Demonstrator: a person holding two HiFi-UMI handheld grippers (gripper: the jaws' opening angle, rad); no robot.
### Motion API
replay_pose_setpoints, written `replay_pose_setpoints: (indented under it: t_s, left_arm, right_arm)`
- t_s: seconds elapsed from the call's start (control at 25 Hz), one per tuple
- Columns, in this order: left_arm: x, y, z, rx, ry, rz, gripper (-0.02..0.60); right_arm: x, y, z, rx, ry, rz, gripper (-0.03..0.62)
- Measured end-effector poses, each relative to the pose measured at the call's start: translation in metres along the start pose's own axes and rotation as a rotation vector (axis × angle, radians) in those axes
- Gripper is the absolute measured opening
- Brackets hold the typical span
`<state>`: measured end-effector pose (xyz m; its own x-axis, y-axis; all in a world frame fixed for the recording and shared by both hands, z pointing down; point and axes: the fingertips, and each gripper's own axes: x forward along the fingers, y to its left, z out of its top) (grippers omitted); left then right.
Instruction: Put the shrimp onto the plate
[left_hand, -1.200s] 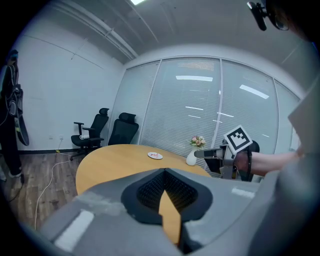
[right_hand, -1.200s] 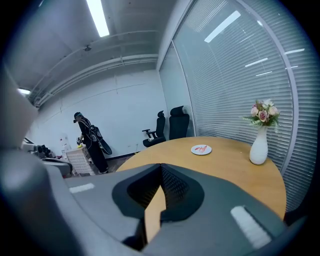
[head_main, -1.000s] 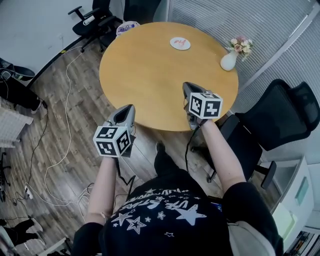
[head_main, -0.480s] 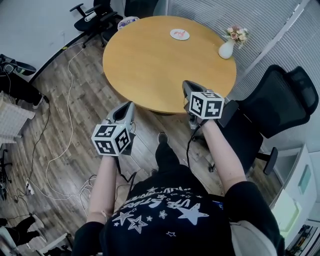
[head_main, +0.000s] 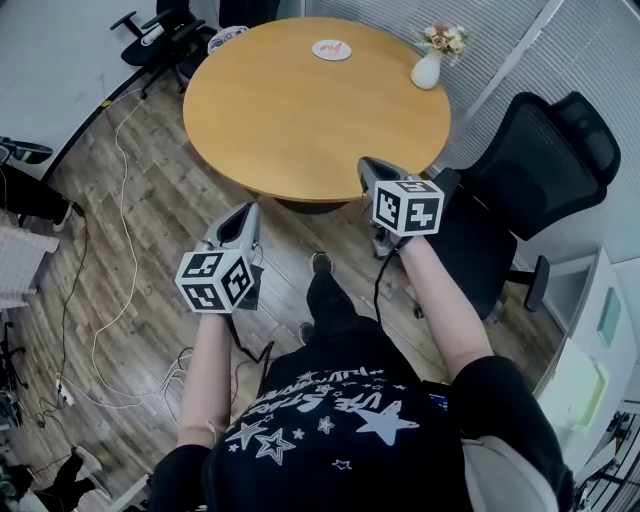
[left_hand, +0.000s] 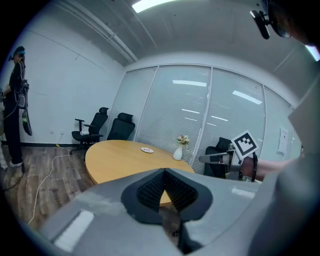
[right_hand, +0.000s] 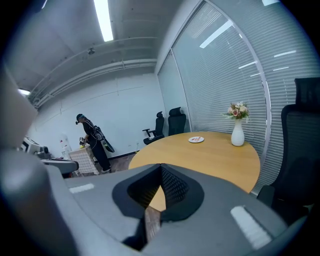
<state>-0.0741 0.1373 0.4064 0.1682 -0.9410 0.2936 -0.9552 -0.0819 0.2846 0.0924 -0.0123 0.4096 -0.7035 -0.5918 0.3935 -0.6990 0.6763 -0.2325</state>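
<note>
Both grippers hang short of the desk (head_main: 300, 120), over the floor. The left gripper (head_main: 246, 212) has its fingers (left_hand: 150, 189) pressed together on nothing. The right gripper (head_main: 366, 164) is the same, closed and empty. Across the desk, at its far edge, the plate (head_main: 331, 49) sits at about 12 o'clock, with the vase (head_main: 428, 68) at 1 o'clock. The shrimp (head_main: 334, 48) — a pink speck, as far as I can judge — seems to lie on the plate already, too small to show its long axis. The right gripper is the nearer one.
</note>
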Motion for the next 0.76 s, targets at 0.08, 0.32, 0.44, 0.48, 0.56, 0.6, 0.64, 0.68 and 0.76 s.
replay_pose_setpoints:
  t_s: [0.08,0.32,0.44,0.48,0.56,0.6,0.64,0.68,0.76]
  left_arm:
    - [-0.002,0.0,-0.001,-0.013,-0.002,-0.003,0.002]
    - [-0.005,-0.008,0.004,-0.013,-0.015,-0.012,0.002]
    - [-0.008,-0.012,0.006,-0.02,-0.026,-0.01,0.002]
    - [-0.009,-0.012,0.006,-0.025,-0.027,-0.01,0.002]
    - [-0.011,-0.011,0.006,-0.029,-0.025,-0.01,0.002]
    - [-0.012,-0.011,0.005,-0.025,-0.021,-0.01,0.002]
    - [-0.012,-0.011,0.004,-0.02,-0.016,-0.009,0.002]
    - [-0.013,-0.011,0.003,-0.013,-0.012,-0.008,0.002]
    - [-0.013,-0.011,0.001,0.001,-0.004,-0.006,0.002]
  right_arm:
    - [-0.005,0.001,0.0,-0.002,-0.001,-0.009,0.0]
    - [-0.018,0.001,0.002,-0.015,-0.004,-0.014,0.0]
    - [-0.023,0.002,0.004,-0.017,-0.011,-0.009,0.0]
    - [-0.025,0.003,0.004,-0.018,-0.014,-0.007,0.0]
    - [-0.027,0.007,0.004,-0.02,-0.015,-0.004,0.0]
    - [-0.029,0.009,0.003,-0.02,-0.015,-0.003,0.0]
    - [-0.03,0.01,0.002,-0.018,-0.014,-0.003,0.0]
    - [-0.031,0.01,0.001,-0.016,-0.013,-0.002,0.0]
    - [-0.033,0.011,-0.001,-0.011,-0.011,0.001,0.0]
